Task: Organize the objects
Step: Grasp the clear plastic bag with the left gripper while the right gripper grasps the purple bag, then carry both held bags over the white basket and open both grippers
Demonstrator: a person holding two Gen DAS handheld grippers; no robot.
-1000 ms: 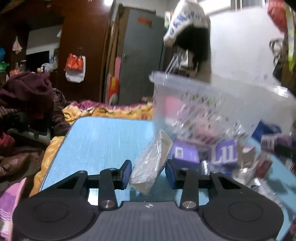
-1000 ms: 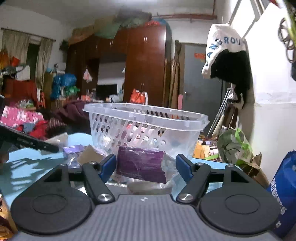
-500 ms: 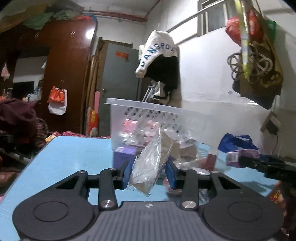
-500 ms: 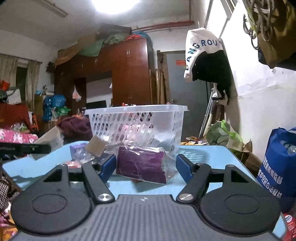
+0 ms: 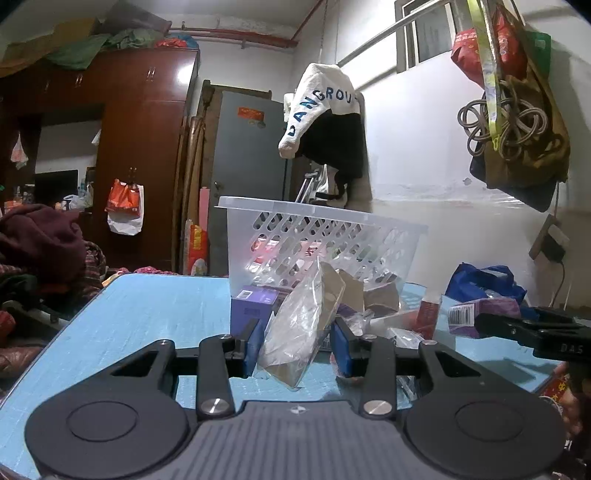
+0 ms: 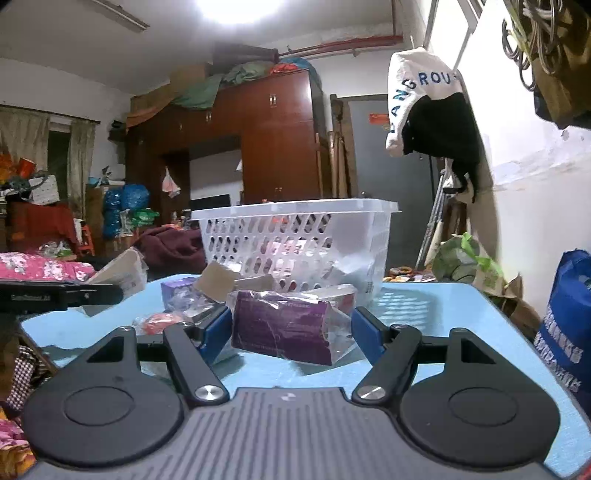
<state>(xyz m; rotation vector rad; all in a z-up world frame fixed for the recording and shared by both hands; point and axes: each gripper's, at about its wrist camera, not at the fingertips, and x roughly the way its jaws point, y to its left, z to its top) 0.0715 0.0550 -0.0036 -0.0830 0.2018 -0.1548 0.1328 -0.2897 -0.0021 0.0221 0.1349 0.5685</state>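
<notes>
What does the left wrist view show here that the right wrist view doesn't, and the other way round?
Only the left wrist view: the left gripper holding a clear plastic packet of brown card, and a coiled grey cable hanging on the wall. Only the right wrist view: the right gripper holding a purple box in clear wrap, and the lit ceiling lamp. Both: the white perforated plastic basket on the blue table.

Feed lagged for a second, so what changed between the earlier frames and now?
Both hands drew back from the white basket, which looked closer a second ago. Nothing was let go: the left gripper keeps the clear packet, the right gripper the purple packet. The loose items on the blue table stayed put.
</notes>
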